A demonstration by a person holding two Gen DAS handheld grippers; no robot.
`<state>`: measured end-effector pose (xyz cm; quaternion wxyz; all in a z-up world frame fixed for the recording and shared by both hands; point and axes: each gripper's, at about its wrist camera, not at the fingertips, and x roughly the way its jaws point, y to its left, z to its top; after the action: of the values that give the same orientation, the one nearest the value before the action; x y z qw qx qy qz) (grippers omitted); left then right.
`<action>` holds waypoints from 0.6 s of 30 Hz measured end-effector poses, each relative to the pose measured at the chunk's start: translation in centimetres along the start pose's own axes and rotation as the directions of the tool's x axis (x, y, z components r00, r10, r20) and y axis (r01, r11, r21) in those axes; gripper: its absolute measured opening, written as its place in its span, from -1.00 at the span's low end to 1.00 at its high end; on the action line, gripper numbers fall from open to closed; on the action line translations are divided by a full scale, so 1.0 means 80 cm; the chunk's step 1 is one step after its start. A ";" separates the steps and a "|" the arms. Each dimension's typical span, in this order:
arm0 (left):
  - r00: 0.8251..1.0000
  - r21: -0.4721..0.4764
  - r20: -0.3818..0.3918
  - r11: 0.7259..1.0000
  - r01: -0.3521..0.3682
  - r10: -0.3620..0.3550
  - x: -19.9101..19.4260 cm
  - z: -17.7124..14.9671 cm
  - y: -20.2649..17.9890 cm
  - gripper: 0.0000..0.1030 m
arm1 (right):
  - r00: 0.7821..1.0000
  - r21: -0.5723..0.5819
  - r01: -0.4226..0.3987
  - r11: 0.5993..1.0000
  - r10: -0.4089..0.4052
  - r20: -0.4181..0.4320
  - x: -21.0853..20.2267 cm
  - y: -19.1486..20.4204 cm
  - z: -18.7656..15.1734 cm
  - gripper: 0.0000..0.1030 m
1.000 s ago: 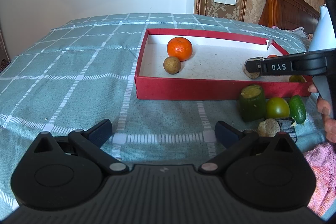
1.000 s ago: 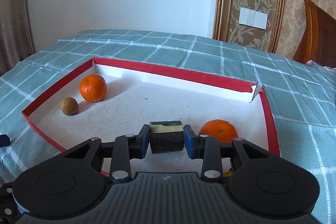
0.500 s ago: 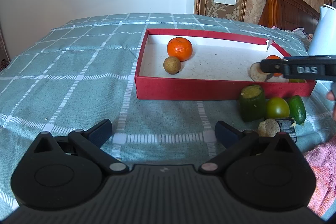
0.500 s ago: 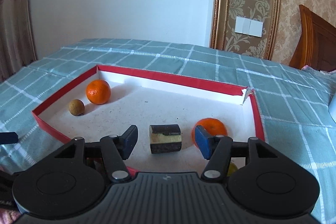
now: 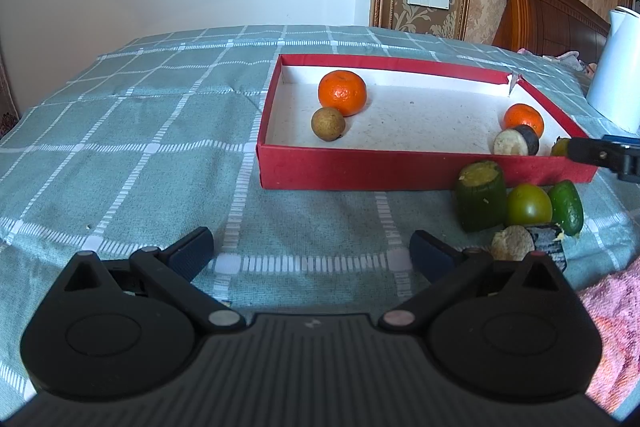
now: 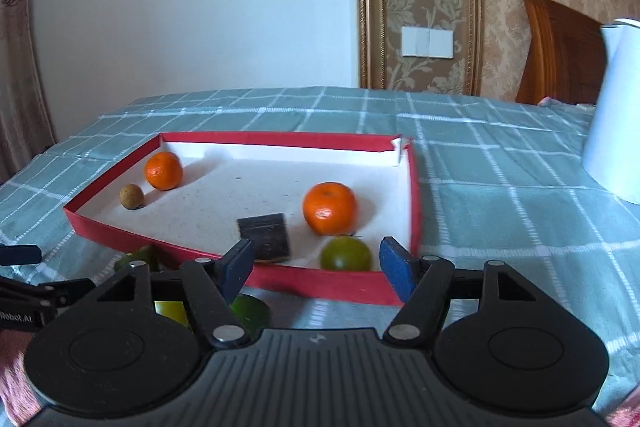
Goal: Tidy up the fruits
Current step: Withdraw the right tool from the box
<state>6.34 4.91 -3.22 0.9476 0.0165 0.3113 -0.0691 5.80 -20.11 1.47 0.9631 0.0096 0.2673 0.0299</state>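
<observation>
Right hand-held gripper (image 6: 316, 265) is seen empty, jaws opening, before the red box (image 6: 320, 285), where two oranges (image 6: 329, 207) are counted.

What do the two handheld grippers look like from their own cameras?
Both the left gripper and the right gripper are matte black: ribbed centre, two round housings, silver pivot rivets, angled link arms, dark blue pads on the fingers. No cables or sleeves show.

Soft daylight, even, slightly dim. Fruit shadows in the red box (image 6: 414, 195) fall right. Strong fisheye bending at edges, dark corners. White jug (image 6: 612, 107) at right motion-blurred.
</observation>
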 end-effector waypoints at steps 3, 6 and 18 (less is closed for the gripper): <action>1.000 0.001 -0.001 1.000 -0.001 0.001 0.000 0.000 0.000 1.00 | 1.000 0.019 -0.009 1.000 0.008 0.003 -0.008 -0.010 -0.004 0.37; 1.000 0.003 -0.001 1.000 -0.002 0.002 0.000 -0.001 0.000 1.00 | 1.000 0.041 -0.007 0.999 0.007 0.002 -0.016 -0.020 -0.011 0.37; 0.999 -0.050 0.018 0.998 0.044 -0.043 -0.008 -0.005 0.012 1.00 | 0.996 0.131 -0.009 0.991 0.021 -0.092 -0.012 -0.053 -0.038 0.53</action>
<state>5.72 5.98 -3.15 0.9486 -0.0147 0.3053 -0.0820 3.60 -24.36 -0.80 0.9467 0.0731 0.3132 0.0202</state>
